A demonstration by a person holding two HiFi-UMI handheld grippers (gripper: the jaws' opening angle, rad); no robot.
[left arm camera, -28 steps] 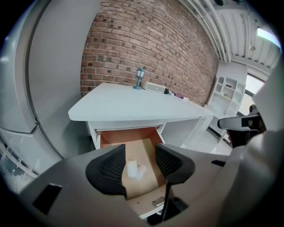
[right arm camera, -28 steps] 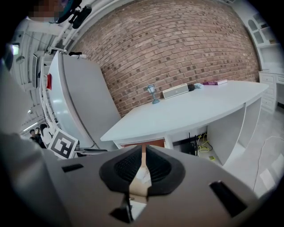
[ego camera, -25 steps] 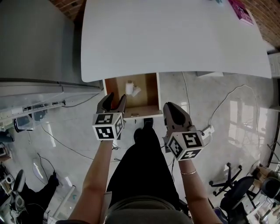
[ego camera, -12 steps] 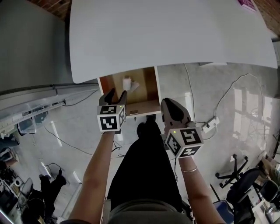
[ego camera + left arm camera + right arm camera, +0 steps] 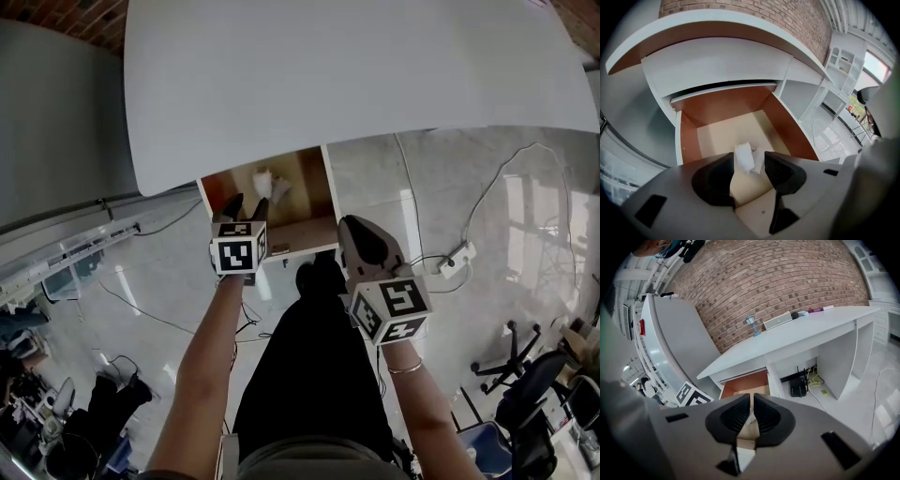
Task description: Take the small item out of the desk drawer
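The desk drawer (image 5: 302, 235) stands pulled open under the white desk top (image 5: 356, 75). A small white crumpled item (image 5: 263, 180) lies on its pale floor toward the back. My left gripper (image 5: 247, 203) reaches over the drawer's front left part, jaws open. In the left gripper view the item (image 5: 744, 157) shows in the gap between the open jaws of the gripper (image 5: 749, 165), lying beyond the tips and untouched. My right gripper (image 5: 352, 225) hangs just right of the drawer front, jaws shut and empty. The right gripper view looks over that gripper (image 5: 753, 409) toward the drawer (image 5: 749, 379).
A grey cabinet (image 5: 56, 112) stands left of the desk. Cables and a power strip (image 5: 454, 263) lie on the floor at right, office chairs (image 5: 530, 398) further right. A black router (image 5: 798, 388) sits under the desk; a box (image 5: 777, 320) rests on top.
My left gripper has moved forward, over the drawer's front and toward the white item. The right gripper has stayed beside the drawer. The head view has drifted.
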